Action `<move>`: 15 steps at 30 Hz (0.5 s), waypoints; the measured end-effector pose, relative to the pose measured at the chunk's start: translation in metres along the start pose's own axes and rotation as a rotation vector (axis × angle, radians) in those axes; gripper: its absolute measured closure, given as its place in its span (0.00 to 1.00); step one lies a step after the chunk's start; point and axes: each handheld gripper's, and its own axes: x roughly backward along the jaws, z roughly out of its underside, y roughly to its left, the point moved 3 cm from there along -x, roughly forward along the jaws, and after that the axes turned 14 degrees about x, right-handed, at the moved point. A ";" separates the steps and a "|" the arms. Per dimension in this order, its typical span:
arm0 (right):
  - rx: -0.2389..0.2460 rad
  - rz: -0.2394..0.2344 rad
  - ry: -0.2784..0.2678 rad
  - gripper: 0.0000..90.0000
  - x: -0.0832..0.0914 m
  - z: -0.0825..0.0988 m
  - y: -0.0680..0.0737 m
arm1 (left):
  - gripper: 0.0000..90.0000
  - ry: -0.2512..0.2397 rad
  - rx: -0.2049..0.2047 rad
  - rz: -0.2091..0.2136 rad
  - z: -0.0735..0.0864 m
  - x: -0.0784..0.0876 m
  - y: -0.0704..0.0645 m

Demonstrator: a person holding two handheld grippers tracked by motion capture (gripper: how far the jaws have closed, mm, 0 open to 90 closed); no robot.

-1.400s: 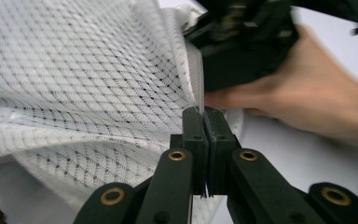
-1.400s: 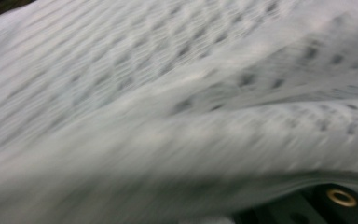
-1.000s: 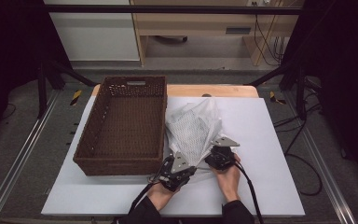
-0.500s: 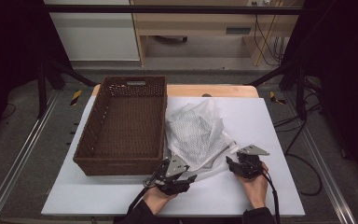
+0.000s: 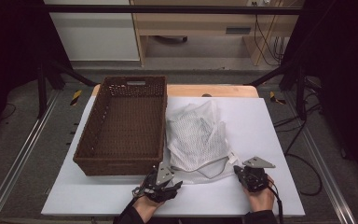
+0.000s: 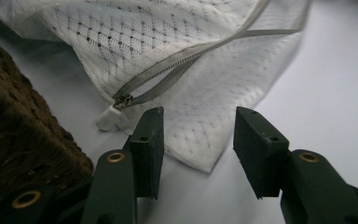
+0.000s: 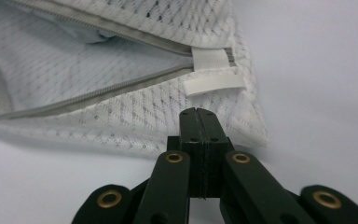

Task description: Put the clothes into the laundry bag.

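White mesh laundry bag [image 5: 200,137] flat on bench [image 5: 270,121], centre of high view, just right of brown wicker basket [image 5: 126,123]; zipper [image 6: 168,70] partly open. Left gripper [image 5: 165,184] at lower centre, near bag's near-left corner; jaws have opened about halfway, nothing pinched, bag corner lying just ahead of gap in left gripper view. Right gripper [image 5: 242,173] at lower right, by bag's near-right corner; jaws have just closed fully together, pads meeting, no fabric visibly caught; white tab [image 7: 214,83] just beyond tips.

Grey floor [image 5: 23,154] — wooden shelf unit [image 5: 205,32] behind.
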 end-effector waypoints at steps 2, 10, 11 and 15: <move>0.025 0.007 -0.044 0.90 0.005 -0.004 -0.002 | 0.60 0.001 0.011 -0.016 0.001 -0.004 0.002; -0.045 0.077 -0.072 0.55 -0.014 -0.015 -0.029 | 0.66 -0.013 0.026 -0.062 0.000 -0.007 0.001; -0.061 0.070 -0.062 0.55 -0.019 -0.014 -0.030 | 0.68 -0.015 0.022 -0.067 0.000 -0.008 0.000; -0.070 0.064 -0.019 0.73 -0.025 -0.012 -0.031 | 0.81 -0.015 0.012 -0.073 -0.001 -0.009 -0.005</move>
